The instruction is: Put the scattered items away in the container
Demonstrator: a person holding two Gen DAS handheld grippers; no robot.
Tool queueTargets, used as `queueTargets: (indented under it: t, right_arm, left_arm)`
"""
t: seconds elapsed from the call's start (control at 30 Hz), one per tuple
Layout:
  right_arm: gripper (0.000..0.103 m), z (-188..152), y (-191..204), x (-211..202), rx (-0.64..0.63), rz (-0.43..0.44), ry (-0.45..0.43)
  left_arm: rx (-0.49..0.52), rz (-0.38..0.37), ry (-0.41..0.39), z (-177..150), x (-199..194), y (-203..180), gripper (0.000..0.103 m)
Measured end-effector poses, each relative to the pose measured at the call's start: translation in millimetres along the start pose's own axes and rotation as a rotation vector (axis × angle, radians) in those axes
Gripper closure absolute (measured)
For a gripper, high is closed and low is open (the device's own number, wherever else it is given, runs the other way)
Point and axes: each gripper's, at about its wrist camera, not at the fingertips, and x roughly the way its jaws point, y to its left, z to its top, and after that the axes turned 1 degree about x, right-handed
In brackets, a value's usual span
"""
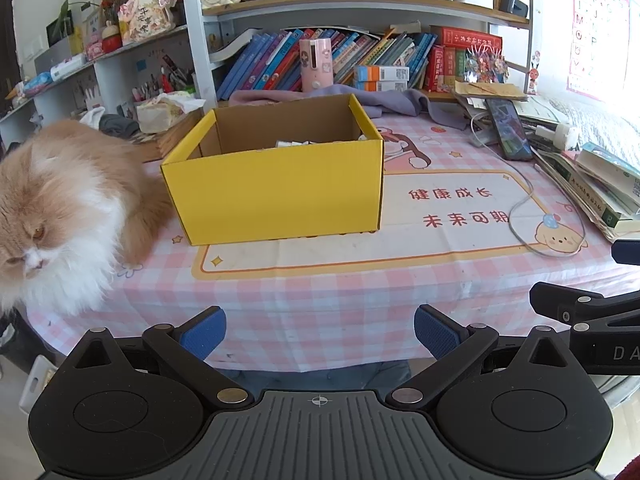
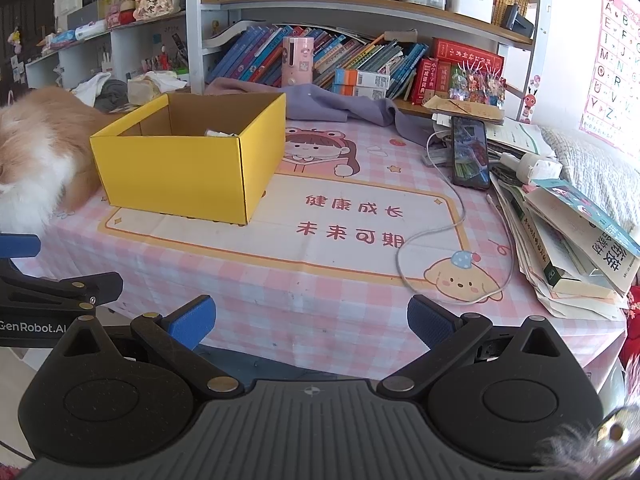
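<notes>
Yellow cardboard box [image 1: 276,184], the container, stands open-topped on the far left part of the desk [image 1: 320,288], and only a sliver of pale items [image 1: 294,143] shows above its near wall, too little to say what they are. Closer in, the left hand-held gripper [image 1: 320,336] hangs at the near edge of the desk with its blue-padded fingers spread wide and nothing between them; the right hand-held gripper [image 2: 312,324] is just beside it, equally wide apart and empty, and each appears only as a cut-off black linkage at the border of the other's view. Left of the box sits a fluffy orange and white cat [image 1: 52,216], its body touching the box's left side and partly cropped by the frame. To the right lie a white cable [image 2: 452,256] looping over the pink checked cloth, a phone [image 2: 470,154], and a slumped stack of books and papers [image 2: 572,248] running out of view. Behind the box a purple garment [image 2: 332,104] is bunched against the bookshelf [image 2: 360,4].
</notes>
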Motion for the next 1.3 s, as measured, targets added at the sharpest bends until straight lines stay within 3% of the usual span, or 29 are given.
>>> queueTargets:
  t: [1.3]
  right_arm:
    - [0.0, -3.9, -4.4, -2.3, 0.01, 0.0, 0.002]
  left_arm:
    - [0.029, -0.016, 0.011, -1.5, -1.7, -6.6, 0.001]
